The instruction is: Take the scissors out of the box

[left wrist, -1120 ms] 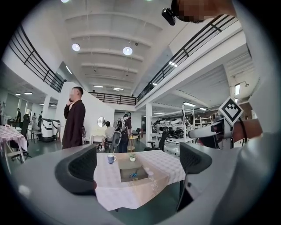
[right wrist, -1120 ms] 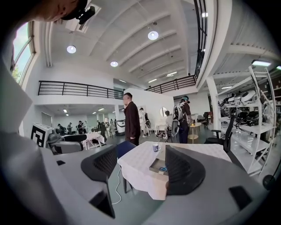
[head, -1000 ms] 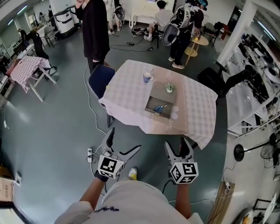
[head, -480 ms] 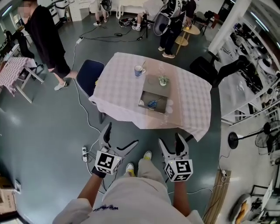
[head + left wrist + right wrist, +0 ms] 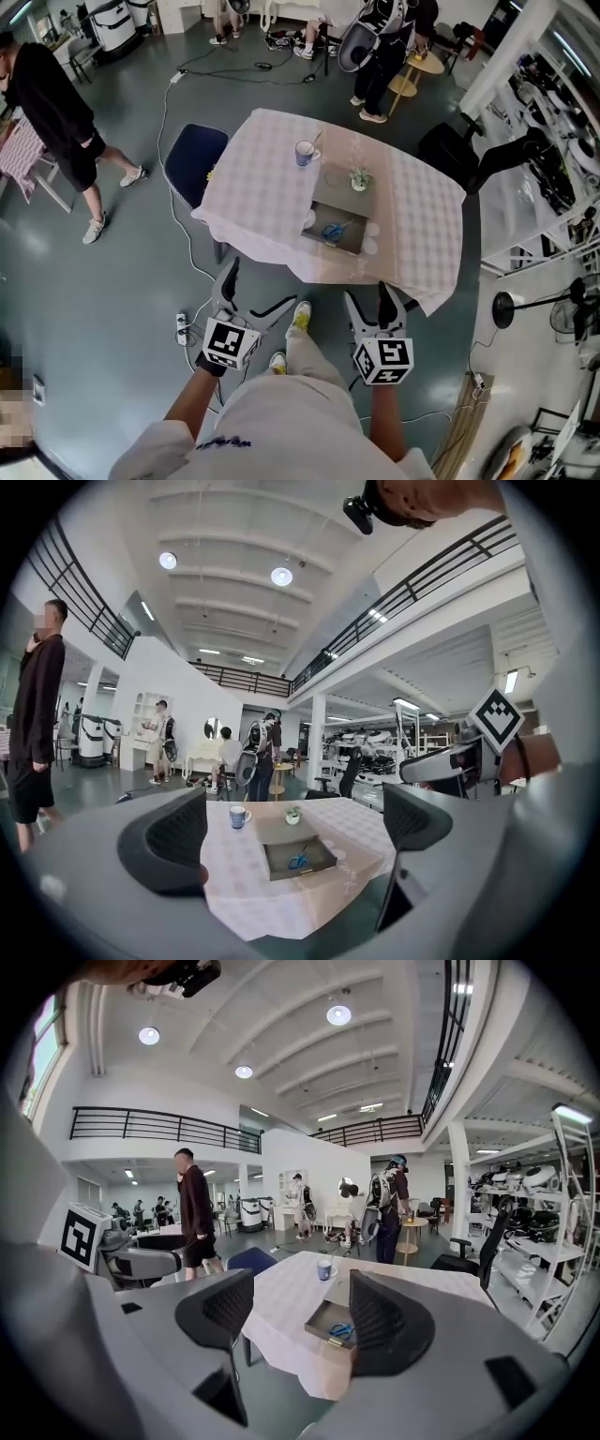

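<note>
Blue-handled scissors (image 5: 333,230) lie inside an open grey box (image 5: 319,236) on the table with a pink checked cloth (image 5: 272,206). The left gripper view shows the scissors (image 5: 298,860) in the box (image 5: 281,869) far ahead. They appear in the right gripper view as well, scissors (image 5: 339,1331) in box (image 5: 319,1321). My left gripper (image 5: 255,292) and right gripper (image 5: 372,302) hang side by side over the floor, short of the table's near edge. Both are open with nothing between their fingers (image 5: 178,832) (image 5: 230,1307).
A mug (image 5: 306,153) and a small potted plant (image 5: 360,180) stand on the table beyond the box. A blue chair (image 5: 192,164) is at the table's left, a black office chair (image 5: 450,150) at its right. A power strip (image 5: 181,328) lies on the floor. A person in black (image 5: 47,94) walks at far left.
The table and box have come nearer to both grippers as I walk forward. The person in black has moved away to the left.
</note>
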Demonstrator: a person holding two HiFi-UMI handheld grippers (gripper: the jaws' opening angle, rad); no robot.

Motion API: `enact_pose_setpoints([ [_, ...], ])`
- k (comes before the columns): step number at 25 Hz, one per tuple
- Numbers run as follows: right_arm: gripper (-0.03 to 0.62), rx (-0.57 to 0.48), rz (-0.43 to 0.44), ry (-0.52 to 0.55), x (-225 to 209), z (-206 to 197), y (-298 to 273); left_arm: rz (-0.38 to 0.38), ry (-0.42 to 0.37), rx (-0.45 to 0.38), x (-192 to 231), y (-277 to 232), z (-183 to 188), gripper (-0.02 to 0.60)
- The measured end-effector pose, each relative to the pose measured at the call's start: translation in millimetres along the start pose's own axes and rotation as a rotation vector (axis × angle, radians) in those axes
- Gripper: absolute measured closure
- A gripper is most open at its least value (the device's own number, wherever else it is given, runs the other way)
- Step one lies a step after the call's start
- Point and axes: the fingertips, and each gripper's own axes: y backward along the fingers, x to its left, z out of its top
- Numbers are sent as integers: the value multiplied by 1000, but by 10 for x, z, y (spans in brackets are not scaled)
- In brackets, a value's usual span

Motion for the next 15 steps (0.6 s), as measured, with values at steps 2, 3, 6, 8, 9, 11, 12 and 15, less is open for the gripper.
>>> enact_pose_setpoints([
  [2, 275, -7, 10, 11, -54, 77, -165, 11, 2, 2, 100, -138, 10, -2],
  [3, 275, -7, 15, 14, -93, 109, -252, 13, 1, 2, 138, -222, 25, -2],
  [6, 276, 10, 22, 4, -238, 133, -482, 16, 2, 2, 226, -467, 68, -2],
  [8, 278, 19, 21, 2, -336, 145, -637, 17, 2, 4, 296, -636, 78, -2],
  [9, 276, 24, 23, 2, -373, 151, -708, 20, 2, 9, 329, -707, 71, 0],
  [11, 276, 36, 28, 3, -458, 174, -839, 27, 6, 20, 384, -850, 58, -2],
  [12, 278, 38, 25, 3, -525, 200, -911, 26, 6, 19, 412, -949, 66, -1],
  [15, 278, 39, 21, -4, -699, 277, -1136, 25, 3, 24, 497, -1209, 109, 0],
])
